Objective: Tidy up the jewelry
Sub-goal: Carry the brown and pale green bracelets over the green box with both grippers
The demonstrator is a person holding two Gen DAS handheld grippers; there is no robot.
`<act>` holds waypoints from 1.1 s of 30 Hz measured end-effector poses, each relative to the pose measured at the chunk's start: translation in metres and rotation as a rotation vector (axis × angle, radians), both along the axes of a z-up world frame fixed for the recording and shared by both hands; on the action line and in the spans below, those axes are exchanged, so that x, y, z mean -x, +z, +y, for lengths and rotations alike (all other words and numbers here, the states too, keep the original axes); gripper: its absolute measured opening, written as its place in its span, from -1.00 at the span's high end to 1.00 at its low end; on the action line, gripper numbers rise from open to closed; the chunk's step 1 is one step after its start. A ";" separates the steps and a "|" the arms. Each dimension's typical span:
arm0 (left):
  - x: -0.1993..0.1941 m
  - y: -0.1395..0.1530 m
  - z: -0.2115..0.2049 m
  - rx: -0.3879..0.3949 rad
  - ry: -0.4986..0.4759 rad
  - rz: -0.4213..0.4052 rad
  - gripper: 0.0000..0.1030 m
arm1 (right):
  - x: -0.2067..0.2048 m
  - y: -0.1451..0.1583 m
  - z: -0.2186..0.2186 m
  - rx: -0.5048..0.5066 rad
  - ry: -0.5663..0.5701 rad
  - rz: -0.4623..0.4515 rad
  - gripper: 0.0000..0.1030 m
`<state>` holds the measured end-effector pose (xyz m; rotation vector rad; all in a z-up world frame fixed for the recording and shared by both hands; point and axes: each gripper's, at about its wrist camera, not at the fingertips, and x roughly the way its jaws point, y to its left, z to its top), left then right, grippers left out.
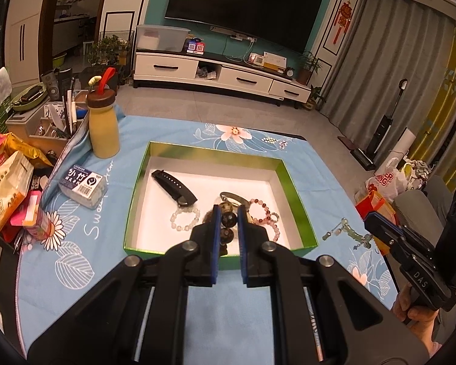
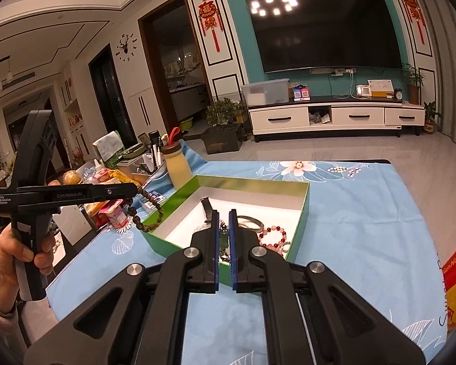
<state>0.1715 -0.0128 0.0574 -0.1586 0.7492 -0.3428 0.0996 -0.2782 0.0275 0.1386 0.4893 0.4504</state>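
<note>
The left claw pinches a dark wooden bead strand dangling beside the green box; it may snag that rim. The right claw grips a green jade string, which could slip onto the desk.

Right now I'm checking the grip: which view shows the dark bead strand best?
The right wrist view: the dark bead strand hangs in full from the left tongs beside the green box. The left wrist view shows only a few beads between its own fingers.
</note>
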 end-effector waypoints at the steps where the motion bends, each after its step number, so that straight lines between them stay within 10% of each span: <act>1: -0.004 -0.001 -0.001 -0.004 0.002 0.002 0.80 | -0.002 0.000 -0.001 0.000 -0.001 -0.001 0.90; 33: -0.082 -0.048 0.007 -0.051 0.058 0.097 0.80 | -0.064 -0.018 0.002 -0.012 -0.020 0.051 0.90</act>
